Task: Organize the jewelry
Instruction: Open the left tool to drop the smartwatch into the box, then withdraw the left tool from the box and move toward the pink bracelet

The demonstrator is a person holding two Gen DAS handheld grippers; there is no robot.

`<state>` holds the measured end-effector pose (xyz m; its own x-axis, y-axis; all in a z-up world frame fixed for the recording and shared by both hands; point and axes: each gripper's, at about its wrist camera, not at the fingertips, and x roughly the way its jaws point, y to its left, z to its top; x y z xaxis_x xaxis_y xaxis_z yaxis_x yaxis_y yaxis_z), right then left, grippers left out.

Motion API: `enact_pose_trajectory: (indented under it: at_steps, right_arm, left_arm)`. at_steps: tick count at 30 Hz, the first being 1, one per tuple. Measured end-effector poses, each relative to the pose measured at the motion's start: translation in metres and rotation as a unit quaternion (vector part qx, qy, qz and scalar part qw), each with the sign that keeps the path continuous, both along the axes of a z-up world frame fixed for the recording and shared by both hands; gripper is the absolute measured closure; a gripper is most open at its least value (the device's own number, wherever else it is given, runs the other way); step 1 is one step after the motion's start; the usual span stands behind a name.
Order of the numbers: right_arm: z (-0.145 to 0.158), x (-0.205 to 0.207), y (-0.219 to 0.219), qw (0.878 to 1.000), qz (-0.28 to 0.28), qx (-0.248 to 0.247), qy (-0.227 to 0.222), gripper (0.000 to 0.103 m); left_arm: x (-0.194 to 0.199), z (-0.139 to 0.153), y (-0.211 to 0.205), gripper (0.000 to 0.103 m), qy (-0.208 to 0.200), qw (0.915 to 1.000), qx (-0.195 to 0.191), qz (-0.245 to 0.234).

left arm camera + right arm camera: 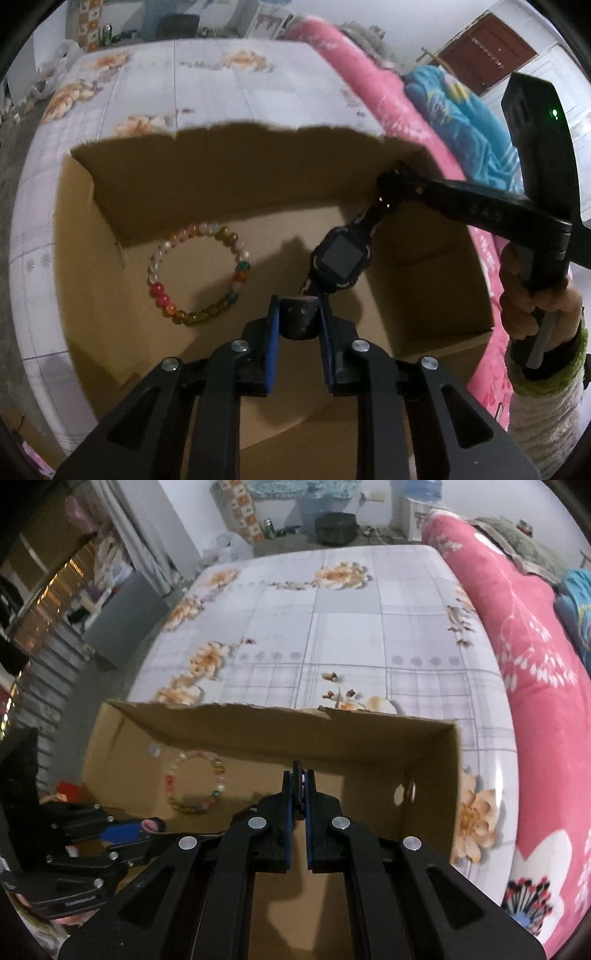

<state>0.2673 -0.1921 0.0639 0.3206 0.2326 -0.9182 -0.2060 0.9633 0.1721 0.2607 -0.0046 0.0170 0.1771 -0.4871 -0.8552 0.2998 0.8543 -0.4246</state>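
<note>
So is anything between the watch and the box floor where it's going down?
Nothing visible: the watch, held at each strap end by the left gripper and right gripper, hangs over bare cardboard box floor, beside the bead bracelet.

The left gripper [298,314] clamps one watch [338,264] strap end; the right gripper [388,184] pinches the other, above a cardboard box [443,295] holding a bead bracelet [199,273] left of the fingers.

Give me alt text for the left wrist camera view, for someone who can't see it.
A black watch hangs over an open cardboard box, one strap end clamped in the left gripper and the other in the right gripper. A multicoloured bead bracelet lies on the box floor, and the box sits on a floral bedsheet.
</note>
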Motion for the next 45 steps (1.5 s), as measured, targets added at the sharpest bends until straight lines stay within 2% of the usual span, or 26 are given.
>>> enact_pose_trajectory:
  at_steps: [5,7,8,12,17,19,22,25,28,30,33,40,45]
  right_arm:
    - [-0.011,0.006,0.003,1.0,0.012,-0.025,-0.014,0.092]
    - [-0.012,0.009,0.001,1.0,0.011,-0.02,-0.015,0.085]
    - [-0.011,0.009,-0.001,1.0,0.009,-0.021,-0.018,0.078]
    - [0.003,0.002,-0.005,0.998,0.013,-0.028,-0.053,0.076]
    - [0.019,-0.01,-0.011,0.998,0.01,-0.01,-0.061,0.074]
    - [0.022,-0.015,-0.009,0.999,0.02,0.011,-0.046,0.074]
    - [0.012,-0.021,0.003,0.998,0.048,0.027,0.003,0.071]
    - [-0.013,-0.023,0.018,0.995,0.062,0.028,0.073,0.071]
    - [-0.038,-0.022,0.026,0.989,0.062,0.035,0.132,0.071]
    - [-0.053,-0.02,0.029,0.982,0.056,0.046,0.172,0.071]
    - [-0.066,-0.016,0.033,0.978,0.043,0.043,0.198,0.07]
    - [-0.078,-0.002,0.043,0.978,0.008,0.043,0.202,0.073]
    - [-0.079,0.0,0.041,0.979,-0.026,0.055,0.196,0.083]
  left_arm:
    - [-0.003,-0.002,-0.003,0.071,-0.004,0.9998,0.018,-0.006]
    - [-0.004,-0.003,-0.002,0.071,0.002,0.9999,0.016,-0.005]
    - [-0.003,-0.002,-0.003,0.071,0.003,0.9999,0.015,-0.006]
    - [-0.007,0.003,-0.001,0.069,-0.012,0.9997,0.018,-0.007]
    - [-0.017,0.02,0.007,0.065,-0.041,0.9991,0.001,0.007]
    - [-0.03,0.035,0.018,0.061,-0.08,0.9967,-0.005,0.014]
    - [-0.051,0.054,0.034,0.057,-0.13,0.9911,-0.009,0.028]
    - [-0.086,0.07,0.055,0.051,-0.186,0.9813,-0.015,0.046]
    - [-0.116,0.073,0.074,0.046,-0.216,0.9742,-0.02,0.062]
    - [-0.132,0.069,0.086,0.043,-0.224,0.9716,-0.024,0.073]
    - [-0.152,0.061,0.104,0.041,-0.229,0.9687,-0.022,0.093]
    - [-0.175,0.035,0.139,0.04,-0.209,0.9682,-0.022,0.136]
    - [-0.187,0.024,0.152,0.04,-0.204,0.9668,-0.018,0.153]
